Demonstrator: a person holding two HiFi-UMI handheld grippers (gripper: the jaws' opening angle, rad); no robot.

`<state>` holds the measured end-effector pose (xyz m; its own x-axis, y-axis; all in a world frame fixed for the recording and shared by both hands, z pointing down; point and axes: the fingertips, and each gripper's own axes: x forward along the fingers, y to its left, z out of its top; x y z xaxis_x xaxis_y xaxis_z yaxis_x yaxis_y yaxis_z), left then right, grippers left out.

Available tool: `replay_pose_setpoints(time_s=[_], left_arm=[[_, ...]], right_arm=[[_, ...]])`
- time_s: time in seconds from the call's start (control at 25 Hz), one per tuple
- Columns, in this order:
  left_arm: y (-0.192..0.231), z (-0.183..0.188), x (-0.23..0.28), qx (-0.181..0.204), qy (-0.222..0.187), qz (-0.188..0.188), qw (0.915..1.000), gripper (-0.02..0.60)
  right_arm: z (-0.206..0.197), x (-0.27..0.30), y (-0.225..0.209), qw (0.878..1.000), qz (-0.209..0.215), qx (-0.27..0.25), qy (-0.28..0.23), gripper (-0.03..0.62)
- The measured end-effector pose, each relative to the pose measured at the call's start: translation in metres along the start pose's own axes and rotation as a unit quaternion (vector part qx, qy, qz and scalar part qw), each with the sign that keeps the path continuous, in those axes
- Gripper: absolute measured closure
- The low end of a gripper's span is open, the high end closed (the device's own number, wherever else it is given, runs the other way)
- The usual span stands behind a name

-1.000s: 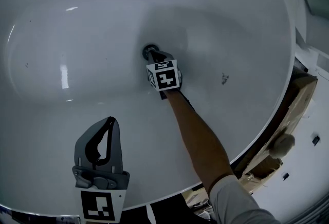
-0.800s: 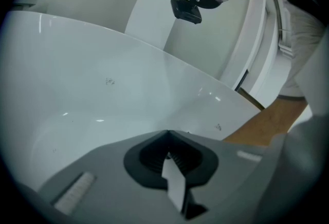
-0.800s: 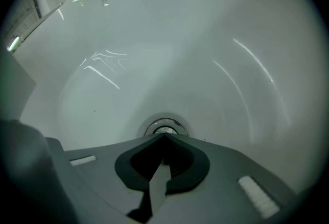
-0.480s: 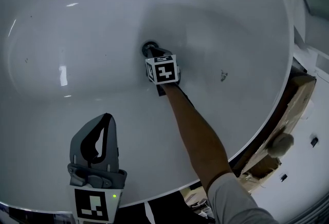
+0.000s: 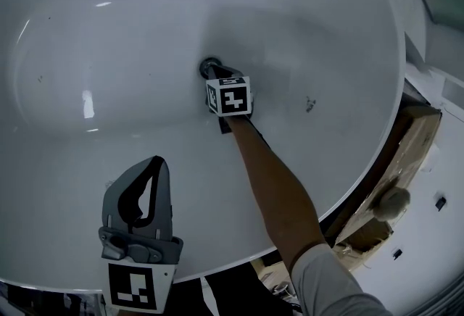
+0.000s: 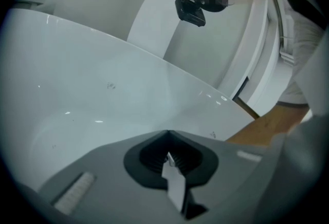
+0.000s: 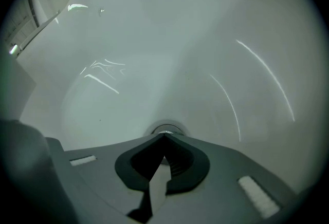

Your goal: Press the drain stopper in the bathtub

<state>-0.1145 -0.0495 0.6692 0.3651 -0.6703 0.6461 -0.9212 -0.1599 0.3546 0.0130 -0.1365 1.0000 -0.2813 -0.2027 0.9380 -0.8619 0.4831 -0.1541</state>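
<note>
As the right gripper (image 5: 215, 72) reaches down to the middle of the bathtub (image 5: 109, 25), the head view puts its tips right at the drain stopper (image 5: 209, 64), a dark ring on the tub floor partly covered by those tips. The person's bare arm (image 5: 275, 191) stretches in from the near right. The left gripper (image 5: 154, 165) hangs over the near left side of the tub, well apart from the drain, with nothing to do.

Over to the left gripper view: its jaws are pressed together with nothing between them, and they point across the white tub wall. A person stands at the far side, and a brown board (image 6: 267, 125) shows at the right.

Now the right gripper view: jaws together here too, empty, and the stopper's metal rim peeks out just beyond the tips. Whether they touch it cannot be told. This looks like the pressing step itself. The next move calls for a straight push down on the stopper's centre with the closed tips, kept steady so they don't skid off the rounded metal.

The tub is glossy, smooth and curved, with a few dark specks (image 5: 310, 104). Beyond its right rim lies the brown board, then a pale floor (image 5: 435, 249).
</note>
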Motion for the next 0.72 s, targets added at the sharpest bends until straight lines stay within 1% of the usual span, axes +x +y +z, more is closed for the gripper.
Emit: replay_pose_setpoints(time_s=[0.12,0.36,0.6,0.68,0.72], left_arm=[[-0.003,0.003,-0.003,0.001,-0.002,-0.002,1.0000,0.581],[-0.016,0.020,-0.012,-0.003,-0.013,-0.007,0.9999,0.581],[-0.026,0.040,-0.022,-0.006,-0.012,-0.007,0.9999,0.581],[-0.029,0.051,-0.027,-0.007,-0.024,-0.001,0.9997,0.581],[-0.030,0.058,-0.030,-0.006,-0.037,0.002,0.9993,0.581]], right_arm=[[0.009,-0.008,0.002,1.000,-0.001,0.008,-0.009,0.599],[0.015,-0.034,0.005,1.000,0.001,-0.005,-0.008,0.599],[0.031,-0.064,0.011,0.999,0.018,0.011,-0.024,0.599],[0.039,-0.076,0.016,0.999,0.026,0.016,-0.033,0.599],[0.042,-0.083,0.019,0.999,0.031,0.019,-0.038,0.599]])
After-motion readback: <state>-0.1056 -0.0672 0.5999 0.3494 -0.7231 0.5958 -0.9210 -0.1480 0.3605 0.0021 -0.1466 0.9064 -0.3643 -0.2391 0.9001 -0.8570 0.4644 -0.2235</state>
